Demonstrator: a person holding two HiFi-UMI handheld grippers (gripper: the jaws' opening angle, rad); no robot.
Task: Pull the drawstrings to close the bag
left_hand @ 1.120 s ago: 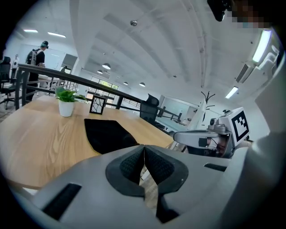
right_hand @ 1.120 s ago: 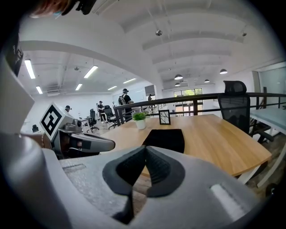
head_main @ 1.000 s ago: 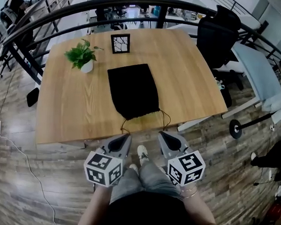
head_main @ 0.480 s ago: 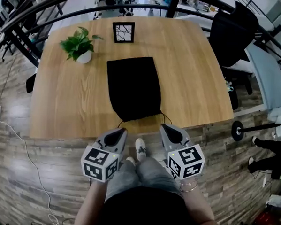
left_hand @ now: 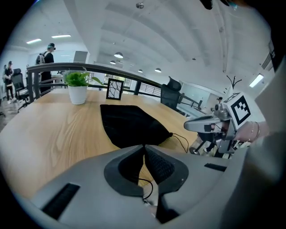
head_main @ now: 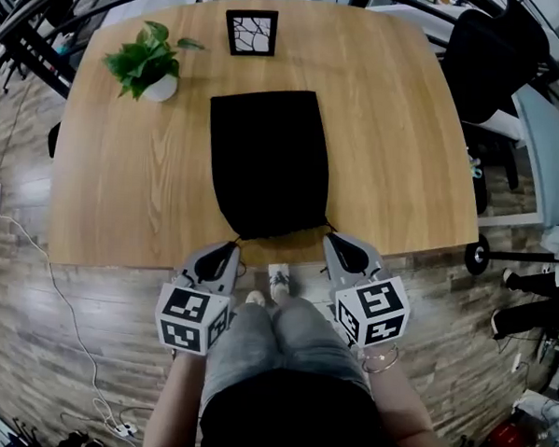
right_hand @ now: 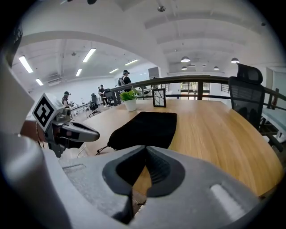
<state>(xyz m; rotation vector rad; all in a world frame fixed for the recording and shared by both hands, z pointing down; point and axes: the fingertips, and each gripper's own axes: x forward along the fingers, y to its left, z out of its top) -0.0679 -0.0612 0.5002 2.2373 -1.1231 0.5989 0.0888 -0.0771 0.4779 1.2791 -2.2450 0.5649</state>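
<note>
- Left claw (head_main: 229, 250) is clenched on the left cord (left_hand: 151, 187), which comes out from under its pads in a small loose loop. The right claw (head_main: 332, 239) is clenched too. The right cord (left_hand: 181, 137) runs to its tip, so we judge it held, though its own view does not show the cord in the pads.
- Both claws have come up since a second ago. They hung just short of the table (head_main: 123, 182) then, and their tips now sit at its near edge.
- We see the bag (head_main: 269, 161) lying flat straight ahead of the claws and between them. Its gathered mouth (head_main: 277, 233) is just beyond the tips. We cannot say that the bag has slid, because our head has leaned forward as well.
- The cords have changed most. A second ago each made a wide loop from the mouth out to its claw, and now only a short stretch shows on each side.
- We judge that the claws have closed in on the mouth, not pulled away from it, so the cords are slack and nothing is tightening.
- The mouth looks narrowed but not drawn fully shut. We think finishing calls for drawing both claws back and apart until the cords go taut.
</note>
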